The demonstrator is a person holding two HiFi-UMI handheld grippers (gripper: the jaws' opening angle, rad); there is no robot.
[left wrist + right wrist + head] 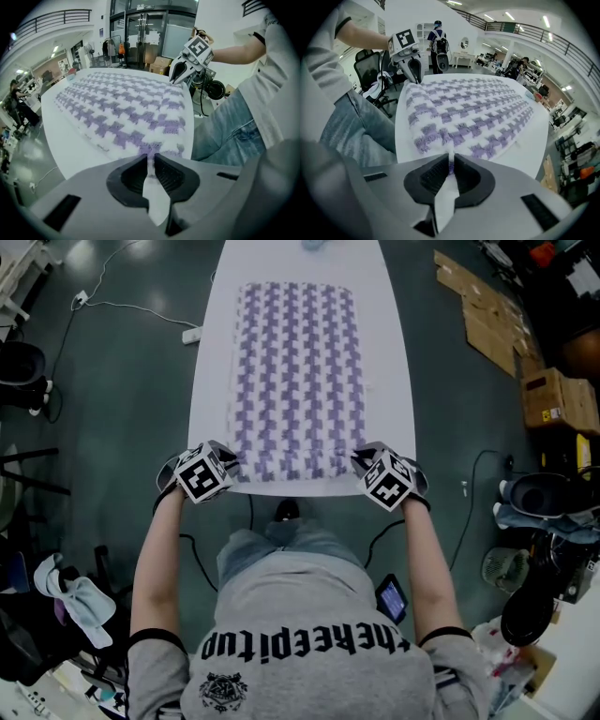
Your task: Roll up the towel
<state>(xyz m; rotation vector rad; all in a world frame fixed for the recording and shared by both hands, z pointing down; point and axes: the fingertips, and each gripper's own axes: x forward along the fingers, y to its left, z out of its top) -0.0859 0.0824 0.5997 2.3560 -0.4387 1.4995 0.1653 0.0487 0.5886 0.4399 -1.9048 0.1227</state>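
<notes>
A white towel with a purple houndstooth pattern lies flat along the white table. Its near edge is lifted and bunched slightly. My left gripper is shut on the near left corner, and my right gripper is shut on the near right corner. The left gripper view shows towel cloth pinched between the dark pads of the left gripper, with the right gripper across the edge. The right gripper view shows the right gripper clamped on the towel, and the left gripper at the far corner.
The person stands at the table's near end. Cardboard boxes and flattened cardboard lie on the floor to the right. On the floor to the left are a power strip with cable and a chair. A small object sits at the table's far end.
</notes>
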